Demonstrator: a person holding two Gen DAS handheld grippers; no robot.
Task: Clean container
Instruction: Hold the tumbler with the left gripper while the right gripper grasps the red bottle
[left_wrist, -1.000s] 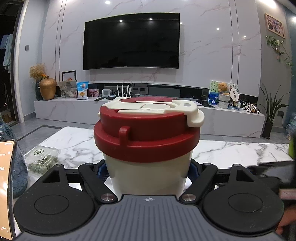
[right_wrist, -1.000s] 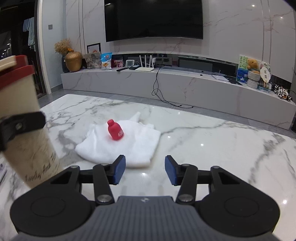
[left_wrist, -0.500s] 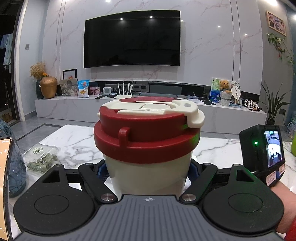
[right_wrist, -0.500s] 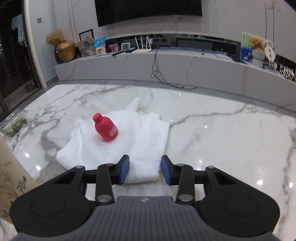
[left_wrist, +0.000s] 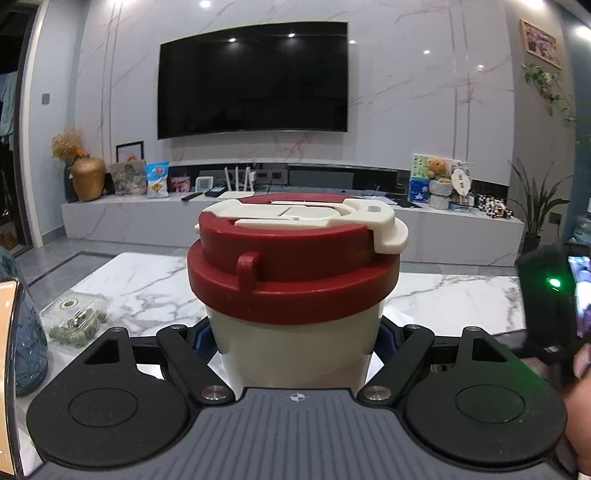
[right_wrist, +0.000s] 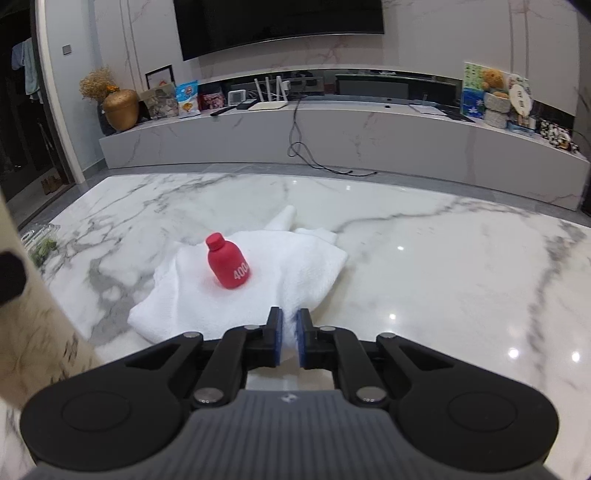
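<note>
A cream container (left_wrist: 295, 332) with a red lid (left_wrist: 291, 266) and a cream latch stands upright between the fingers of my left gripper (left_wrist: 295, 343), which is shut on its body. Its side (right_wrist: 33, 332) shows at the left edge of the right wrist view. A white towel (right_wrist: 295, 273) lies crumpled on the marble table (right_wrist: 443, 277), and a small red bottle (right_wrist: 228, 265) lies on it. My right gripper (right_wrist: 290, 332) sits at the towel's near edge, its jaws closed to a narrow gap with white cloth between them.
A blue glass vase (left_wrist: 22, 332) and a lit phone (left_wrist: 7, 369) stand at the left. A clear plastic box (left_wrist: 74, 321) with green contents lies behind them. A person's hand (left_wrist: 580, 369) holds the other gripper's body at the right. A low TV bench (right_wrist: 332, 136) runs beyond the table.
My right gripper has moved forward and down to the towel's edge, and its jaws have closed from wide open to nearly together. My left gripper still holds the container, almost unmoved.
</note>
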